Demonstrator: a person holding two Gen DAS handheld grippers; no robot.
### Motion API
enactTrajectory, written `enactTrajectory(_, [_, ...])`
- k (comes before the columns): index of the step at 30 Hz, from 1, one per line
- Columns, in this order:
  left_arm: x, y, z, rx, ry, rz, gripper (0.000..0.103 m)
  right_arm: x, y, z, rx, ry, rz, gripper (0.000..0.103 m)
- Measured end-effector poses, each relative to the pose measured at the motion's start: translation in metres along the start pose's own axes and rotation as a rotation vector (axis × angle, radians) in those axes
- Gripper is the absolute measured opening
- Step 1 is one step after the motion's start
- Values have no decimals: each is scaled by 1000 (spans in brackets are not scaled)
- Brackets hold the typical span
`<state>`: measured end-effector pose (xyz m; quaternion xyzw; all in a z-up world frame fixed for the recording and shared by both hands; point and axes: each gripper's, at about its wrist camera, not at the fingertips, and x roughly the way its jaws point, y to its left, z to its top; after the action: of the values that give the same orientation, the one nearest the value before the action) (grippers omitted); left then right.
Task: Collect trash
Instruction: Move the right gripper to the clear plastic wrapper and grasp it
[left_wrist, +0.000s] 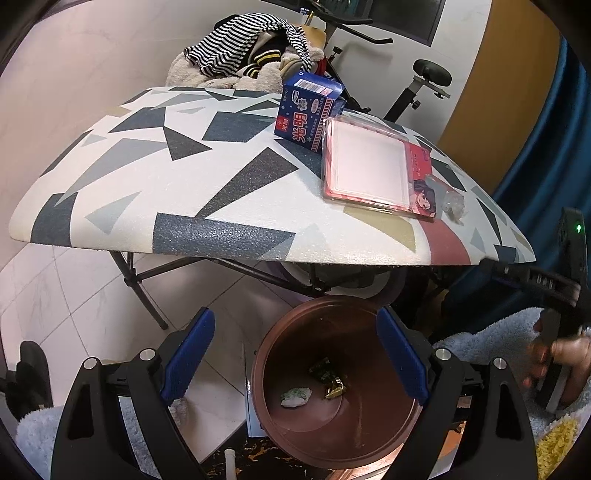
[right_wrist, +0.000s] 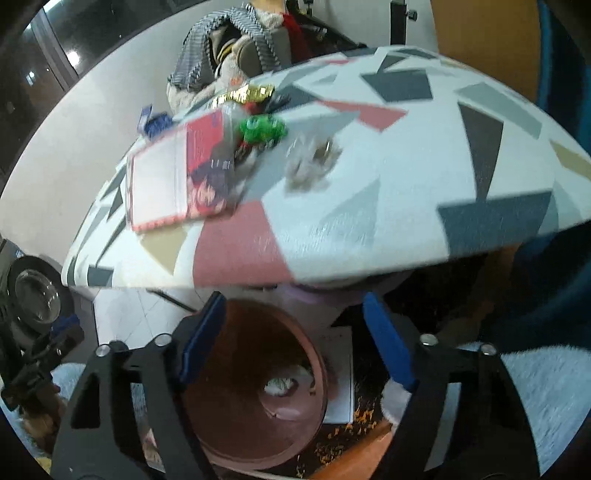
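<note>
A: White floor tiles (left_wrist: 74, 280) are seen beneath a folding bench (left_wrist: 122, 173) topped with grey, navy and pink triangles. Behind it, striped clothing (left_wrist: 236, 48) is heaped, and an exercise bike (left_wrist: 428, 74) is parked by the wall.

B: And on the floor in front?

A: A brown plastic bin (left_wrist: 332, 435) is set just below the bench's near edge. A white crumpled scrap (left_wrist: 295, 397) and dark foil wrappers (left_wrist: 330, 376) are already lying in its bottom.

B: What is left on the bench?

A: A blue carton (left_wrist: 306, 110) is stood at the far side, with a clear-lidded pink package (left_wrist: 369, 166) touching it. Beside the package, a crumpled clear wrapper (right_wrist: 310, 162) is lying; a green wrapper (right_wrist: 262, 129) and a gold one (right_wrist: 245, 94) are seen further back, blurred.

B: The grippers?

A: The left gripper (left_wrist: 295, 354) is held over the bin, jaws wide, nothing between them. The right gripper (right_wrist: 295, 343) is also above the bin, jaws fairly wide and empty.

B: How would the clear wrapper handle?

A: It is judged feather-light, soft and crackly, likely slippery. It would best be pinched across its bunched middle, where the folds give bulk.
</note>
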<state>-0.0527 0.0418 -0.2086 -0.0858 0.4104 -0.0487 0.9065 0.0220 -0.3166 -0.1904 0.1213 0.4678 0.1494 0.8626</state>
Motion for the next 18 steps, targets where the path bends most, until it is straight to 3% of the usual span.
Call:
enactTrajectory(3, [-1,3,2,-15,-5,0,87,2,-4,21,1,-20,5,63])
enactTrajectory(9, [-1,8,7,-45,-10,-13,87,13,-12,64,40,-62,5,62])
enactTrajectory(18, [-1,5,36,-27,-18,-62,87,40,-12,95,83,-64,-21,62])
